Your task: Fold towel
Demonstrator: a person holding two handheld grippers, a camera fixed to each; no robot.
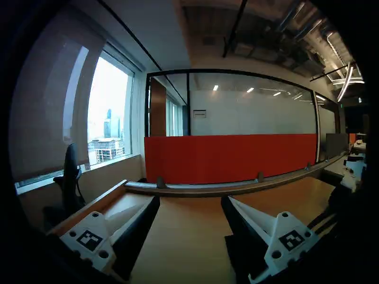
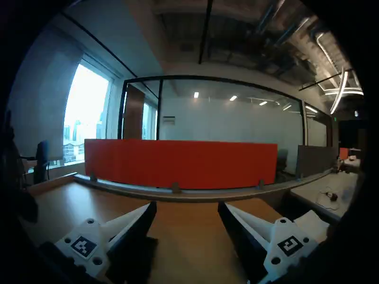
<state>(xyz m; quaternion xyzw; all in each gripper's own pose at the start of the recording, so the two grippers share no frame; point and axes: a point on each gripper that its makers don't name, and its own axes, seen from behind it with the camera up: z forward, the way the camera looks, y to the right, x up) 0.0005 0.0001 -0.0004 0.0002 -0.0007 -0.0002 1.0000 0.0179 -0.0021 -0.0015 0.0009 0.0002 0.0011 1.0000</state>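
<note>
Left gripper (image 1: 189,199) fingers apart over desk (image 1: 184,255); right gripper (image 2: 187,204) apart too. Towel location: cannot tell. Best tilt both down and find its corners before closing.

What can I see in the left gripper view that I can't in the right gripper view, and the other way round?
Left gripper view: the left gripper, open, and white clutter at the far right. Right gripper view: the right gripper, open, and a cable on a pale side desk. Both: the wooden desk, orange screen, bright window and glass wall.
</note>
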